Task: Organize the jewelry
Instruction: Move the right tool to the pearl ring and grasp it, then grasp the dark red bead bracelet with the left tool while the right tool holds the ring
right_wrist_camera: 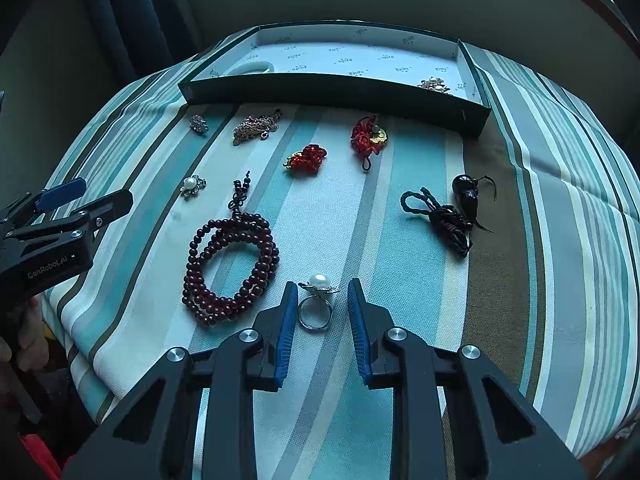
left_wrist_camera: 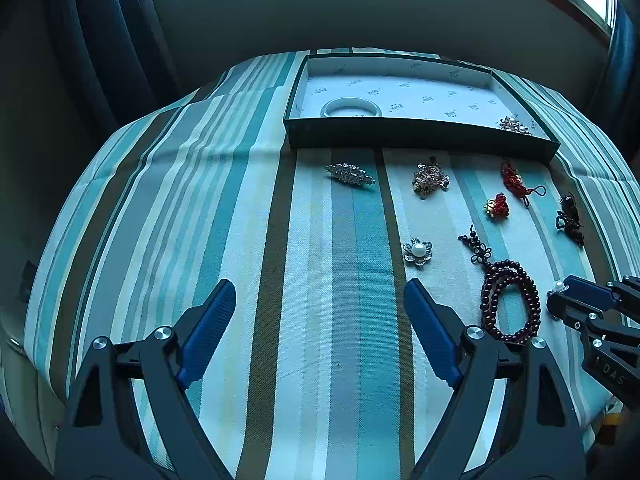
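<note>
My right gripper [right_wrist_camera: 322, 300] brackets, pads not yet pinching, the small, light, slippery silver pearl ring [right_wrist_camera: 317, 304] on the striped tablecloth [right_wrist_camera: 400, 240]; I'd pinch its stiff band, not the pearl.

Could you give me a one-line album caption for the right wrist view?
Right gripper straddling a pearl ring on the striped tablecloth, jewelry scattered before an open box.

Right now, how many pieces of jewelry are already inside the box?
2: a white bangle in the box's near left corner, a pearl brooch in its near right corner. Its front wall could hide more.
</note>
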Available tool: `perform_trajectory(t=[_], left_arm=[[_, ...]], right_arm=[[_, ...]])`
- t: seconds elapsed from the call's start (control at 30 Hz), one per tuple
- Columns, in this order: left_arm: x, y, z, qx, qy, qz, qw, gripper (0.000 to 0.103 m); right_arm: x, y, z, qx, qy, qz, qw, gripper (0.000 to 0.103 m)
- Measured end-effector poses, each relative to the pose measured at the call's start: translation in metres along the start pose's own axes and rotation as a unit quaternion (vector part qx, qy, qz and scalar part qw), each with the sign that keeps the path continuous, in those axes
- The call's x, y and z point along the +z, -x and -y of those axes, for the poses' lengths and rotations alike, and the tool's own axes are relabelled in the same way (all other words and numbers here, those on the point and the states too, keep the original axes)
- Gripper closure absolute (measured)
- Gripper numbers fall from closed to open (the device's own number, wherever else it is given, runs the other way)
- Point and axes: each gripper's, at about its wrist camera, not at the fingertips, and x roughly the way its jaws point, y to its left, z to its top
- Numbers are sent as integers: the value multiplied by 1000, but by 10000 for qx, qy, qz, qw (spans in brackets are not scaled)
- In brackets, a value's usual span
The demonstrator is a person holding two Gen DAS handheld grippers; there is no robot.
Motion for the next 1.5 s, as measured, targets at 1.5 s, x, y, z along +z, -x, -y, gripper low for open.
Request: perform_trajectory(t=[1.5], left_arm=[[-3,-13,117,-677,-895,-386,9929,17]], right_arm=[[-10,30,80,-23,1,162,9999,82]])
